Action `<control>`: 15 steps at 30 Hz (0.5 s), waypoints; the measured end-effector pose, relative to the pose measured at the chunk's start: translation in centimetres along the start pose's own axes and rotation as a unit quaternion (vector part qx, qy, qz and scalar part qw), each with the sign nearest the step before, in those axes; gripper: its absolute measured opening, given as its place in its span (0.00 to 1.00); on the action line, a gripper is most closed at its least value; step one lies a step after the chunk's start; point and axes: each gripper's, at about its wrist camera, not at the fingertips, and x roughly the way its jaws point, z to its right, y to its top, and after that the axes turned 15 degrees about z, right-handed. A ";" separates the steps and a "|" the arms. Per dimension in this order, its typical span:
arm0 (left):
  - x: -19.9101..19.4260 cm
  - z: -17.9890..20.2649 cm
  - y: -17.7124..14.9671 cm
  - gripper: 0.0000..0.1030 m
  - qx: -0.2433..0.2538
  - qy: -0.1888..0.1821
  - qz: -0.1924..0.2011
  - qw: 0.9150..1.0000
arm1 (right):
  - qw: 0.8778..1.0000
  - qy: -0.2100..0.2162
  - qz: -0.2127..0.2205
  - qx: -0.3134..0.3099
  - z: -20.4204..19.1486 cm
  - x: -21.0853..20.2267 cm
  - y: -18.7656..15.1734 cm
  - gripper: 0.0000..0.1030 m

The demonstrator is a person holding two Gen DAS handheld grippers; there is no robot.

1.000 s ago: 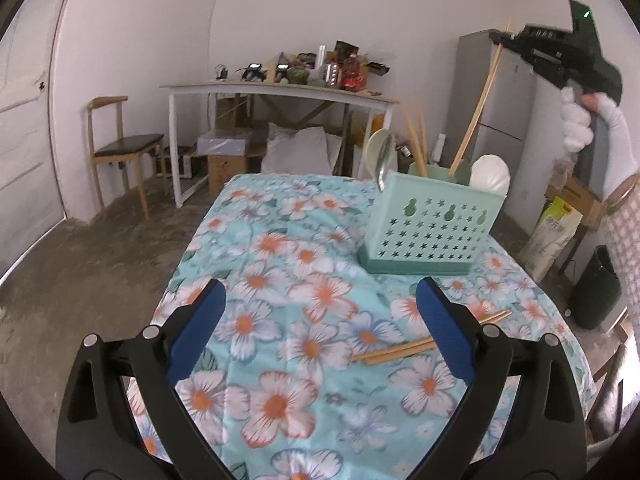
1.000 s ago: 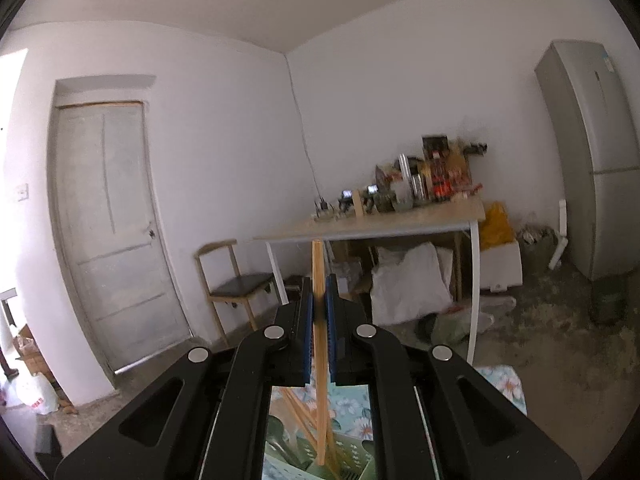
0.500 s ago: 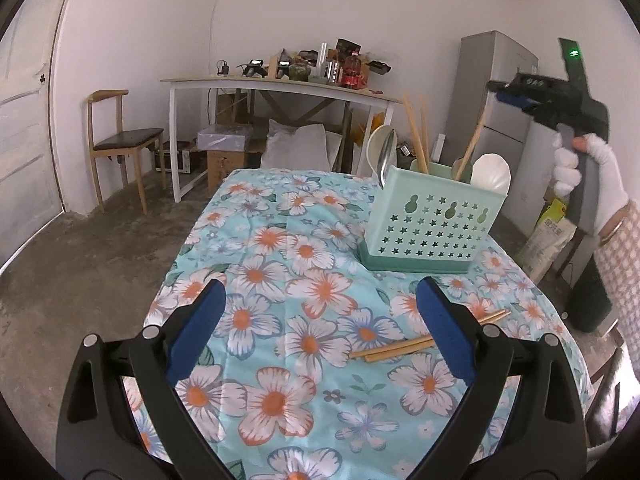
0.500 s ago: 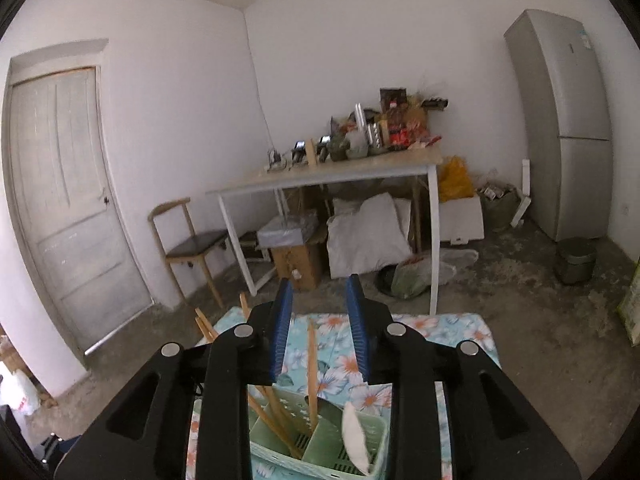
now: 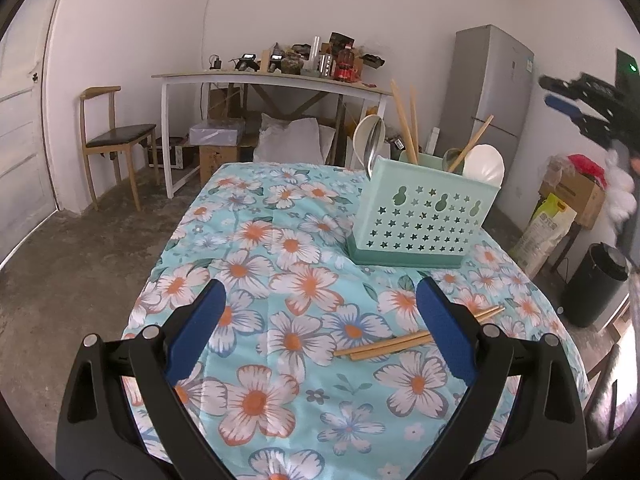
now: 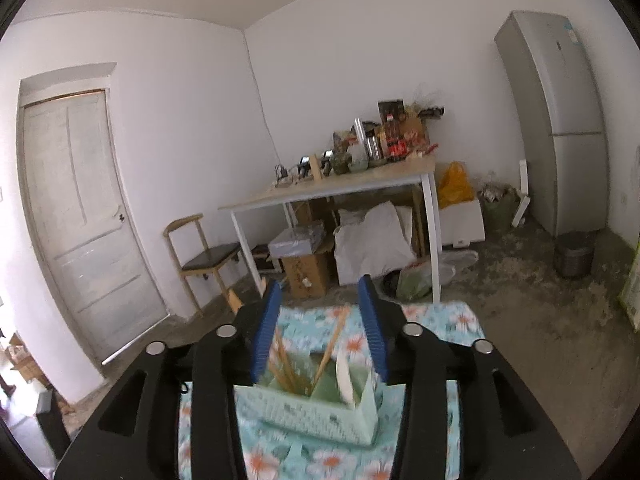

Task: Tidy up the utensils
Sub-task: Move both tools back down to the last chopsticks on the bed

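Mint-green plastic is filling the left wrist view: the basket [image 5: 424, 220] is standing on the flowered table [image 5: 280, 264], already holding chopsticks and spoons, while two chopsticks [image 5: 416, 338] are lying loose just past the left gripper [image 5: 320, 330], its fingers spread around nothing. From the right wrist view, the right gripper [image 6: 320, 332], jaws having just been opening and empty, is hovering above the basket's compartments, which only this view is showing from above; the loose pair is showing only on the left.
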 end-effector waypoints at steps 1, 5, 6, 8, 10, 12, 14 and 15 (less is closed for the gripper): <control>0.1 0.1 0.0 0.90 0.001 0.000 -0.001 1.000 | 1.000 0.003 -0.010 0.005 0.1 -0.5 -0.6 0.43; 0.3 0.5 -0.2 0.90 0.004 -0.003 -0.004 1.000 | 0.997 0.012 -0.062 0.038 1.1 -1.3 -3.9 0.47; 0.4 0.6 -0.3 0.90 0.005 -0.005 -0.005 1.000 | 0.996 0.010 -0.079 0.050 1.4 -1.4 -4.9 0.47; 0.4 0.8 -0.4 0.90 0.007 -0.009 -0.006 1.000 | 0.991 0.005 -0.113 0.075 2.0 -1.5 -7.0 0.47; 0.6 1.2 -0.6 0.90 0.013 -0.014 -0.009 1.000 | 0.984 -0.007 -0.143 0.109 2.9 -1.9 -9.3 0.47; 0.8 1.5 -0.8 0.90 0.019 -0.018 -0.014 1.000 | 0.973 -0.017 -0.174 0.152 3.8 -2.4 -12.0 0.47; 1.2 1.8 -1.2 0.90 0.026 -0.020 -0.021 0.999 | 0.957 -0.028 -0.206 0.201 4.9 -3.0 -15.0 0.47; 1.5 2.1 -1.4 0.90 0.032 -0.023 -0.028 0.999 | 0.951 -0.032 -0.216 0.217 5.1 -3.0 -16.1 0.47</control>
